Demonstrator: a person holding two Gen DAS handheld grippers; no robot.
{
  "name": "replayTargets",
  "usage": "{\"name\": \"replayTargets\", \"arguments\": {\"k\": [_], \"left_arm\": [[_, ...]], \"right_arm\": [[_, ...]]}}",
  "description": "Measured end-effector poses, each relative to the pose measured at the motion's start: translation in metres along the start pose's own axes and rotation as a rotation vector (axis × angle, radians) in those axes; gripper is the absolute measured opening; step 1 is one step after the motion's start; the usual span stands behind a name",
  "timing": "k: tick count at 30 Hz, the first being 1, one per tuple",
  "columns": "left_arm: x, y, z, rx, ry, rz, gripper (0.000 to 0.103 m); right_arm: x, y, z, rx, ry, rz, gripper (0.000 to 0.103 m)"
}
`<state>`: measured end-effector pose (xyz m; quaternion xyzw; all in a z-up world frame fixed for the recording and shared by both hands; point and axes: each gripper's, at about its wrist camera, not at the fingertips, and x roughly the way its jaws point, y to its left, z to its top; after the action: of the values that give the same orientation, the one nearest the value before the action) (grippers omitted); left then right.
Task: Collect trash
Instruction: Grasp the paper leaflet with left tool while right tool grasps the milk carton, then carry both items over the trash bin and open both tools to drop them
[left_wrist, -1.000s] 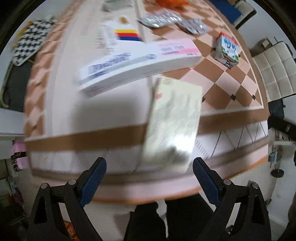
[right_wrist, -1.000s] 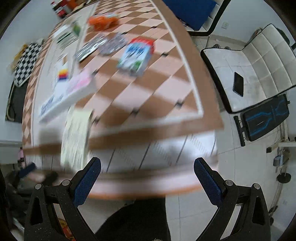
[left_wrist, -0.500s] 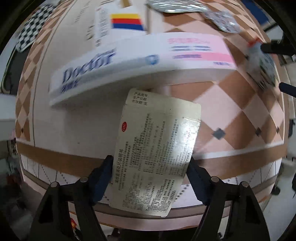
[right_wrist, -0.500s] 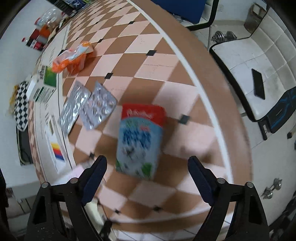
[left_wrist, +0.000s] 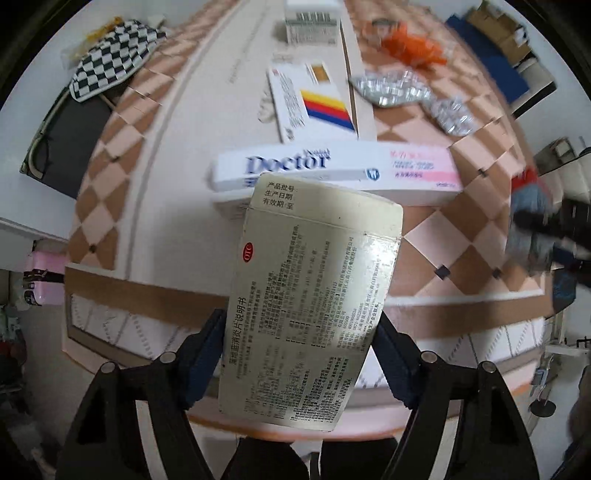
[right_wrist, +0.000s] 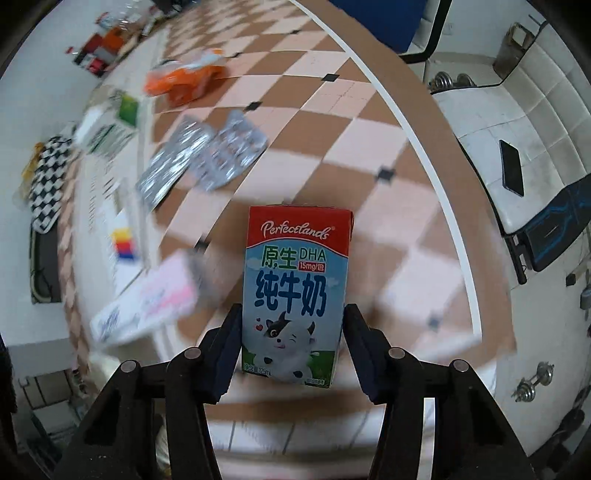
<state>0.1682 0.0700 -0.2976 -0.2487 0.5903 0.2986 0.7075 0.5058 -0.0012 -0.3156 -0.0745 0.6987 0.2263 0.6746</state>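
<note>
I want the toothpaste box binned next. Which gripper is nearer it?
Left. The left gripper, holding the leaflet, is right before the toothpaste box; the right gripper is farther off to its side.

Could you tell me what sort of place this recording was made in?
Probably a room in a home: a checkered tablecloth strewn with medicine boxes and blister packs, a white cushioned seat beside it, and dumbbells on the tiled floor.

1. Milk carton (right_wrist: 293, 291): "Perfectlands" on its red top band, then "原生 DHA", "15mg/包", "纯牛奶"; "125mL" at its bottom edge.
2. Long white box (left_wrist: 332, 171): "Doctor" in blue; the pink end's print is too blurred to read.
3. Pale leaflet box (left_wrist: 306, 306): red "OTC" oval; "产品批号", "生产日期", "有效期 至" on its top flap.
</note>
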Motion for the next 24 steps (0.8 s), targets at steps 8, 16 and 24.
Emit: {"name": "replayTargets", "arguments": {"k": [8, 16, 24], "left_arm": [[-0.073, 0.043, -0.061, 0.08, -0.129, -0.051, 0.074], [-0.068, 0.077, -0.137, 0.103, -0.059, -0.118, 0.074], [0.019, 0.075, -0.204, 0.089, 0.107, -0.148, 0.074]], "right_arm": [[-0.062, 0.028, -0.145, -0.08, -0.146, 0.017, 0.056], [-0.057, 0.027, -0.297, -0.031, -0.077, 0.048, 0.056], [0.025, -0.003, -0.384, -0.017, 0.084, 0.008, 0.056]]}}
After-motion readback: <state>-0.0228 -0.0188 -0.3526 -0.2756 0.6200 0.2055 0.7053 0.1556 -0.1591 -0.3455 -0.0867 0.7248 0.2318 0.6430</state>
